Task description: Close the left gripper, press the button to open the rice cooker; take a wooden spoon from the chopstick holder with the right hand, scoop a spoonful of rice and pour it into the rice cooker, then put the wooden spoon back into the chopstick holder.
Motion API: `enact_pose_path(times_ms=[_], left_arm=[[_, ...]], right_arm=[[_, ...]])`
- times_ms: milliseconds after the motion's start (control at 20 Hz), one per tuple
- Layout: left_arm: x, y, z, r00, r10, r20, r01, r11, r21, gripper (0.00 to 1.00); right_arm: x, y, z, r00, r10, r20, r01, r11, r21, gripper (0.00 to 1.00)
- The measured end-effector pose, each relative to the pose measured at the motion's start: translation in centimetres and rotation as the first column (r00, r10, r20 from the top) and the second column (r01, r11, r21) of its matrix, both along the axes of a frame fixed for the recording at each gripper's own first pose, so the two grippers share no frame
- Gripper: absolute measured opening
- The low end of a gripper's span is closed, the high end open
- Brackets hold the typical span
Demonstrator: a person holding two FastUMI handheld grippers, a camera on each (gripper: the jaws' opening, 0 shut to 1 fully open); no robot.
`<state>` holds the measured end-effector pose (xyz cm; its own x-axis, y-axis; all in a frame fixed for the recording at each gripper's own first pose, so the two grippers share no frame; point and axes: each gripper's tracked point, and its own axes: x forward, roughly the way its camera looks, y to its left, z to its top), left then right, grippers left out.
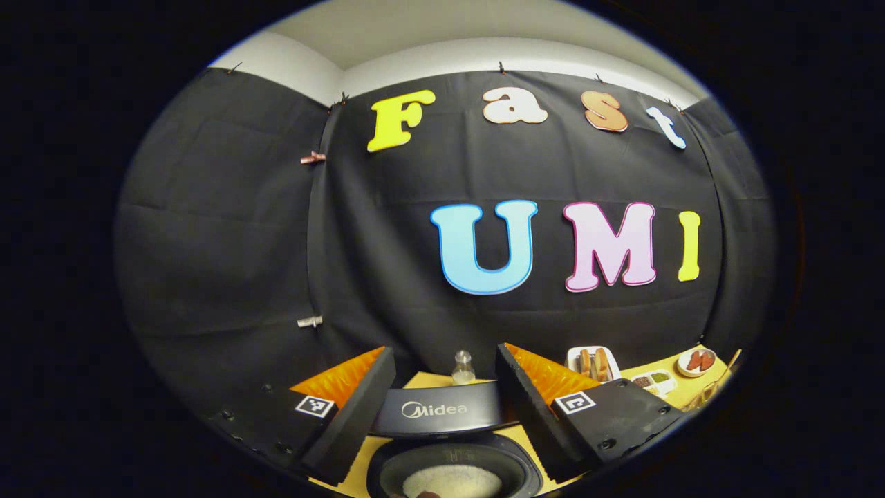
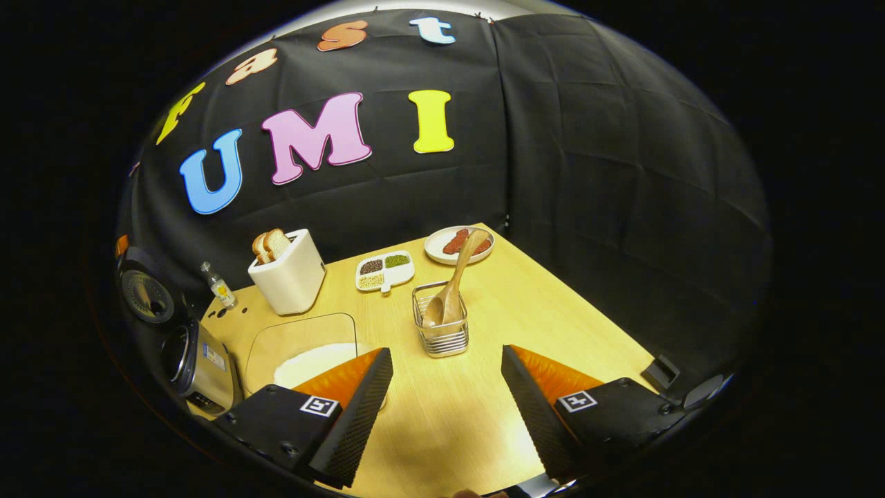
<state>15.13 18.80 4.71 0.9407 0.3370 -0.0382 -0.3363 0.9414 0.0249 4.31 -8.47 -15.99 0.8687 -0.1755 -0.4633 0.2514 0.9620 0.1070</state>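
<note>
Wooden spoon [image 2: 453, 280] stands in holder [image 2: 440, 319], handle tilted up-right.

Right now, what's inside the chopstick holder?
One wooden spoon stands bowl-down in the holder, handle leaning out over the rim. The wires partly cover the bottom.

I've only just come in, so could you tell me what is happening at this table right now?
A person is working with two handheld claws on a rice task. The left claw is open above the rice cooker, whose lid is up, with white rice in the pot. The right claw is open too and holds nothing, facing the wire chopstick holder where the wooden spoon stands. A container of rice sits beside it on the table.
</note>
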Motion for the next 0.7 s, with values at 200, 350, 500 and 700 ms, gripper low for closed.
enact_pose_path(times_ms=[200,350,500,700], left_arm=[[-3.4,-1.7,-3.0,0.992,0.011,-0.127,-0.023,0.996,-0.090,0.99],[-5.4,-2.7,-5.5,0.979,0.018,-0.203,-0.046,0.990,-0.134,0.99],[-6.9,-3.3,-8.5,0.964,0.032,-0.265,-0.070,0.988,-0.137,0.99],[-8.3,-3.8,-13.1,0.945,0.023,-0.326,-0.079,0.984,-0.159,0.99]], right_arm=[[0.4,1.1,-0.8,0.998,0.065,-0.021,-0.065,0.998,0.003,0.99],[0.2,1.8,-1.4,0.994,0.103,-0.040,-0.102,0.994,0.032,0.99],[-0.3,2.0,-2.0,0.989,0.138,-0.059,-0.136,0.990,0.028,0.99],[-0.8,2.0,-2.0,0.984,0.168,-0.064,-0.167,0.986,0.030,0.99]])
